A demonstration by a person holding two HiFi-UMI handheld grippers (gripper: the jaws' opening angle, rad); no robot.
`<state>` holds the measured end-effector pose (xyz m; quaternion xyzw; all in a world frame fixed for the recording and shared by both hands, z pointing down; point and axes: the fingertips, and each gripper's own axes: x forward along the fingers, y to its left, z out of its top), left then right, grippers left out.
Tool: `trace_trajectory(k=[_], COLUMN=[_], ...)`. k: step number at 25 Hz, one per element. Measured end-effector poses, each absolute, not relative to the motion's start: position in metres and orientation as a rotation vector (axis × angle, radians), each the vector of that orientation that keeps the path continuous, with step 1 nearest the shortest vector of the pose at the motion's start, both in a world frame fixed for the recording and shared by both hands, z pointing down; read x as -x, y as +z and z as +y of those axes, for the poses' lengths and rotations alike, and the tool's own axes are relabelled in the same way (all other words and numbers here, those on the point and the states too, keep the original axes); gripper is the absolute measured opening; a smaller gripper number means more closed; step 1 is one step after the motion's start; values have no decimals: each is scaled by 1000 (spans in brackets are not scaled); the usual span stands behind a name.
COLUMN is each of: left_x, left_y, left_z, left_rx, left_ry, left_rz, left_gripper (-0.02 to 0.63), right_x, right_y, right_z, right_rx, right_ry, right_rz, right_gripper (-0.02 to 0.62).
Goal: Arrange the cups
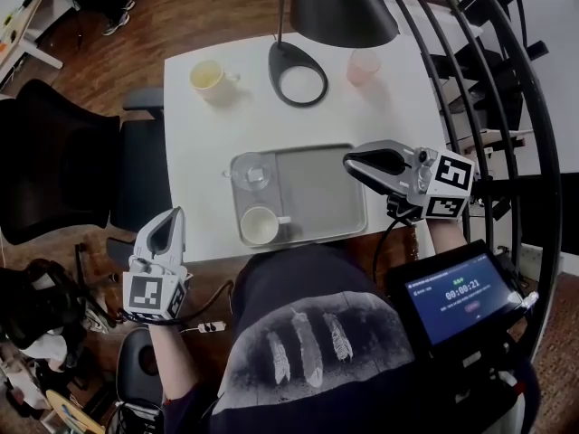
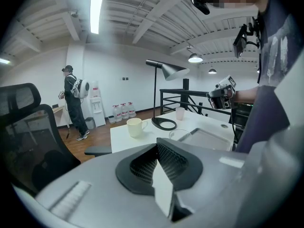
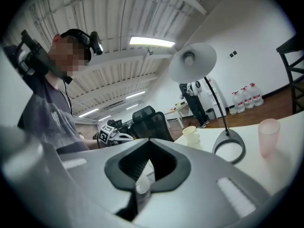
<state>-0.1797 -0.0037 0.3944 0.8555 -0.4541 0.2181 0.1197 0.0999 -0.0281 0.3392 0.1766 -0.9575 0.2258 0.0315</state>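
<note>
On the white table (image 1: 194,165) lies a grey tray (image 1: 321,197). In its left part stand a clear glass cup (image 1: 251,172) and, nearer me, a white mug (image 1: 261,226). A yellow mug (image 1: 208,77) stands at the far left of the table and a pink cup (image 1: 364,65) at the far right. My right gripper (image 1: 351,163) hovers over the tray's right edge, shut and empty. Off the table's near left corner, my left gripper (image 1: 170,217) is also shut on nothing. The left gripper view shows the yellow mug (image 2: 135,127), the glass cup (image 2: 178,134) and the pink cup (image 2: 179,113) ahead.
A black desk lamp leans over the table, its ring base (image 1: 298,84) between the yellow mug and the pink cup. A black office chair (image 1: 54,165) stands at the left and a black railing (image 1: 507,107) at the right. A timer screen (image 1: 457,297) sits near my right arm. A person (image 2: 73,101) stands far off.
</note>
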Motion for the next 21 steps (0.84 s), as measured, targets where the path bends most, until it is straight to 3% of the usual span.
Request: trace_trajectory(k=[21], left_x=[191], left_y=[396], left_z=[13], left_rx=[-2450], left_ry=[670], left_rz=[-1358], left_gripper=[15], right_x=[-100], right_y=[344], right_z=[-45], right_rx=[-646], right_ry=[736], right_rz=[-2965], right_gripper=[5])
